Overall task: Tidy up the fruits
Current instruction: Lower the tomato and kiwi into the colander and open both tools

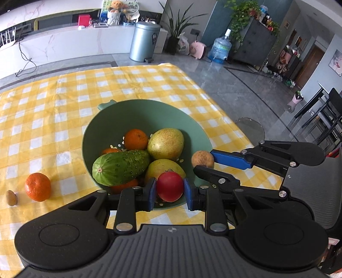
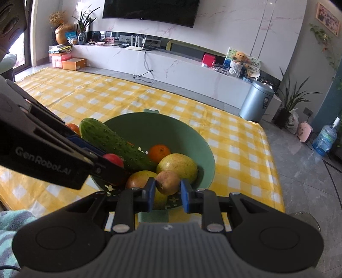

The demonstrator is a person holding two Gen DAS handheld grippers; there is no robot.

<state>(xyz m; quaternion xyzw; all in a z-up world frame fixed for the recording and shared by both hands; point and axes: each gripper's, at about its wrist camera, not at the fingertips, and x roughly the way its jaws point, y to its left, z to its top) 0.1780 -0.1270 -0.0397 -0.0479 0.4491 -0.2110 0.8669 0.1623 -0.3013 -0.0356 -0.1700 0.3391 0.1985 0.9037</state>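
Nearest in the left wrist view: left gripper (image 1: 170, 189), blue pads closed tight on a red tomato (image 1: 170, 186), held over the near rim of a green colander bowl (image 1: 136, 113). Just to its right, right gripper (image 1: 204, 162) reaching in from the side, clamped on a small brown round fruit (image 1: 202, 159) (kind not clear) at the bowl's right edge.

Same grip seen from the right wrist: right gripper (image 2: 166, 188) pinching the brown fruit (image 2: 167, 182) between blue pads, above the bowl (image 2: 149, 128); left gripper (image 2: 111, 159) crossing in from the left with the tomato (image 2: 113, 159) in its jaws.

Inside the bowl: a bumpy cucumber (image 1: 120, 166) lying slanted across the left side, two yellow-green mangoes (image 1: 165, 143) toward the right, one behind the other, and tangerines (image 1: 136, 139) tucked at the back and under the cucumber. Small white slots visible in the bowl floor.

Under everything, a yellow-and-white checked tablecloth (image 1: 64, 102). On the cloth well left of the bowl: a lone tangerine (image 1: 37, 186), and just beside it a small brownish oval fruit (image 1: 11, 197) (too small to name).

Beyond the table: grey tiled floor, a silver pedal bin (image 1: 143, 40), a blue water jug (image 1: 220, 48), potted plants, and a long white marble-look counter (image 1: 64, 42) with a teddy bear (image 1: 116, 6) on top.
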